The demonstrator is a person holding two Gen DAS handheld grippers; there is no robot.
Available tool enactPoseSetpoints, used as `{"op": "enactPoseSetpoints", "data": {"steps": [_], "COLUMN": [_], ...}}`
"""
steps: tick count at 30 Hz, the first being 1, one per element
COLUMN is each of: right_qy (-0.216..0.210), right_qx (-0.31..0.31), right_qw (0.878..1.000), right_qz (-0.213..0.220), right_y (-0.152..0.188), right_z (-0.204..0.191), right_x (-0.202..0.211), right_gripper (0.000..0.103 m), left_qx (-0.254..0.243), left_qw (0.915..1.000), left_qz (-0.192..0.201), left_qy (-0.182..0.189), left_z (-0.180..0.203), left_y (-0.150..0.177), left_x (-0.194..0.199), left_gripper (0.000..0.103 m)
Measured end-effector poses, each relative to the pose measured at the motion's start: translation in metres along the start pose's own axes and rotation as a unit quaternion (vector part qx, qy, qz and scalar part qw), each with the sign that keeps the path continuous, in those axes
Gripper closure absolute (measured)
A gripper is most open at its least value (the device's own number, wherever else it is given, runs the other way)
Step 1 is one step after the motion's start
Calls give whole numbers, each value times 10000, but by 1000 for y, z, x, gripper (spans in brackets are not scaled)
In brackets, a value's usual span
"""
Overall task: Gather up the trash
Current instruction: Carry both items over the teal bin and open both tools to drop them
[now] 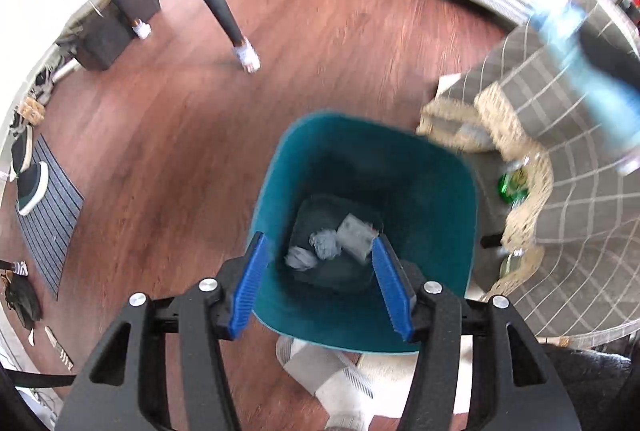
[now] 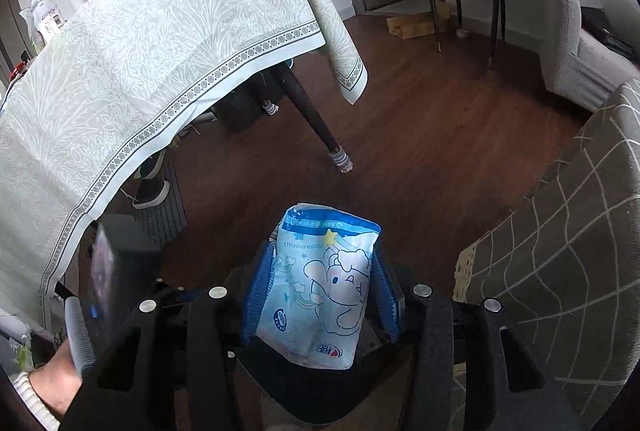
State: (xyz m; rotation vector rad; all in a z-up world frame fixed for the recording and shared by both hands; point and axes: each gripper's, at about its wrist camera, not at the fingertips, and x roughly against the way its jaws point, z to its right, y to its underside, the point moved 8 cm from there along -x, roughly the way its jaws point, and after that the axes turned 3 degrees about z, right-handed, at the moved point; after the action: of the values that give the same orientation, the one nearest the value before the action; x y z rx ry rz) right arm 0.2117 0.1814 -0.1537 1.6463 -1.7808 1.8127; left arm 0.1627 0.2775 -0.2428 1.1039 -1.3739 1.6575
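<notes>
Spreading across both views is a reddish-brown wooden floor, with a table under a pale patterned tablecloth filling the left of the right wrist view and a grey grid-patterned sofa cover at the right edge of each. On the floor just beside that cover stands a teal trash bin, seen from above in the left wrist view, its far rim near a straw-coloured fringe of the cover. At the bottom of the bin lie two crumpled grey paper balls and a small grey boxy piece, close together. The left gripper points down over the bin's near rim with its blue fingers spread apart and nothing between them. The right gripper clamps a light blue tissue pack printed with a cartoon elephant, its blue pads pressing on both sides, the pack standing upright above the floor. A green object lies by the fringe.
</notes>
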Motion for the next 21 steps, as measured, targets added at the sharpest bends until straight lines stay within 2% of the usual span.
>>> {"op": "enactPoseSetpoints", "data": {"steps": [5, 8, 16, 21], "right_qy": [114, 165, 249, 308], "right_qx": [61, 72, 153, 348], "right_qw": [9997, 9992, 9979, 9962], "right_qz": [-212, -343, -572, -739], "right_y": [12, 18, 37, 48], "right_z": [0, 1, 2, -1], "right_x": [-16, -27, -47, -53], "right_gripper": [55, 55, 55, 55], "left_qx": [203, 356, 656, 727], "left_qw": [9986, 9964, 9857, 9789], "left_qz": [485, 760, 1543, 1879], "left_qy": [-10, 106, 190, 333], "left_z": [-10, -13, -15, -7], "left_y": [-18, -29, -53, -69], "left_x": [33, 53, 107, 133], "left_gripper": [44, 46, 50, 56]}}
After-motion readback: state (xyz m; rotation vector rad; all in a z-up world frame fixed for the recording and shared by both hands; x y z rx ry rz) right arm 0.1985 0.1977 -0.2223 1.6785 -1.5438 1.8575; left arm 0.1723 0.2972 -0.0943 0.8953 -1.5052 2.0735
